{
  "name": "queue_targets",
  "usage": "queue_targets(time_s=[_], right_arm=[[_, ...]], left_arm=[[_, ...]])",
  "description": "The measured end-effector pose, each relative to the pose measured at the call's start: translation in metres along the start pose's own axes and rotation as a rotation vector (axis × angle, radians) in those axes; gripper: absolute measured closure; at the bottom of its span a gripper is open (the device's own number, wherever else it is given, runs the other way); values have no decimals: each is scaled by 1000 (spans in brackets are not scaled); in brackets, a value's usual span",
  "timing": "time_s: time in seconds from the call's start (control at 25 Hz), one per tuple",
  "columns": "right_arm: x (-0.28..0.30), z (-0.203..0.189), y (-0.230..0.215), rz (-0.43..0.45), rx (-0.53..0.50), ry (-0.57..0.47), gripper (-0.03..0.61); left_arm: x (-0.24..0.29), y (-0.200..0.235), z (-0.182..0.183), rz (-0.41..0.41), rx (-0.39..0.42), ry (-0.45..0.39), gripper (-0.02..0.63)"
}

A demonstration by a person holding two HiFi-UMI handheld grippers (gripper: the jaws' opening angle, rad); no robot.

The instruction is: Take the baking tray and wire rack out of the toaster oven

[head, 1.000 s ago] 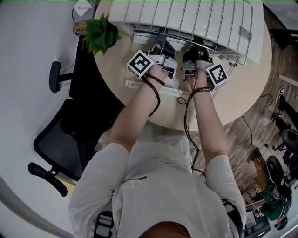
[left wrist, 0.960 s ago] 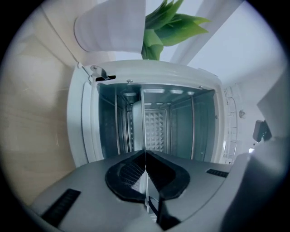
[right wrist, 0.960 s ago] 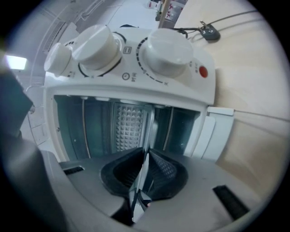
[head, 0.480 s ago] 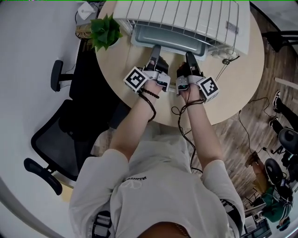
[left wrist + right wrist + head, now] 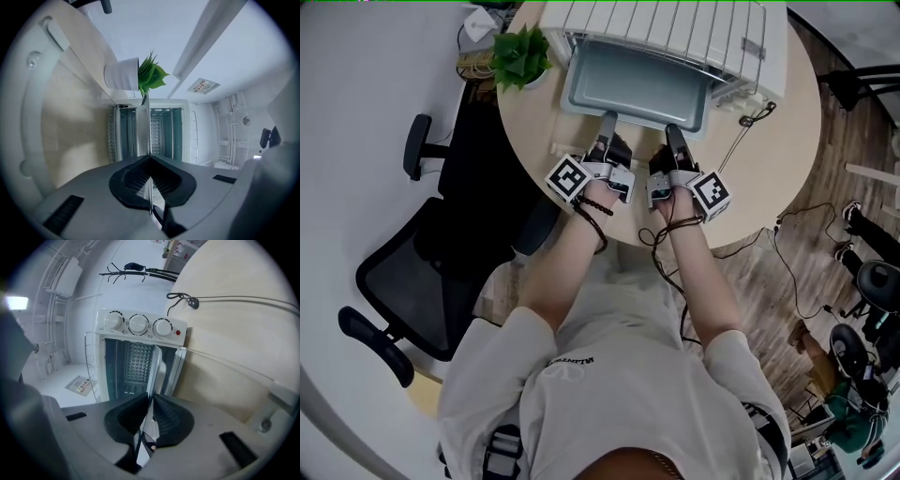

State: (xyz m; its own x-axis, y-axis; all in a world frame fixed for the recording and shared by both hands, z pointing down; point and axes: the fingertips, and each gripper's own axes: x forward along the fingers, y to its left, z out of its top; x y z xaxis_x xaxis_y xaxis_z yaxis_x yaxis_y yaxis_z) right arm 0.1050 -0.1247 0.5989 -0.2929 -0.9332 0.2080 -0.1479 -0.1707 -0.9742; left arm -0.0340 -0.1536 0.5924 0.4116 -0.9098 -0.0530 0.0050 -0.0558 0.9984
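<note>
Left claw: jaws together, clamped on the thin near rim of the baking tray. Right claw: likewise pinched on that same rim, just beside the left one. I read the tray as mostly out in front of the toaster oven, with its far end at the oven's mouth. The oven sits on the round counter, and a potted plant stands by the oven's left corner.

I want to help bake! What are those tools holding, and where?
The left tool and the right tool both pinch the tray by its near rim.
</note>
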Motion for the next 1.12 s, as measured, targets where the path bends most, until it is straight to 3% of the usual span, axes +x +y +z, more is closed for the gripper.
queue_targets(time_s=[0.16,0.52,0.88,1.12], right_arm=[[-24,-15,0,-13,26,19,541],[-69,-40,19,15,-18,79,541],[-116,-81,74,80,29,186,541],[-151,-91,113,103,-23,253,541]], left_arm=[[-24,-14,-7,-5,-17,0,611],[-72,-45,-15,-8,22,28,611],[-127,-101,-10,-19,41,41,611],[-153,-152,-14,-48,55,64,611]])
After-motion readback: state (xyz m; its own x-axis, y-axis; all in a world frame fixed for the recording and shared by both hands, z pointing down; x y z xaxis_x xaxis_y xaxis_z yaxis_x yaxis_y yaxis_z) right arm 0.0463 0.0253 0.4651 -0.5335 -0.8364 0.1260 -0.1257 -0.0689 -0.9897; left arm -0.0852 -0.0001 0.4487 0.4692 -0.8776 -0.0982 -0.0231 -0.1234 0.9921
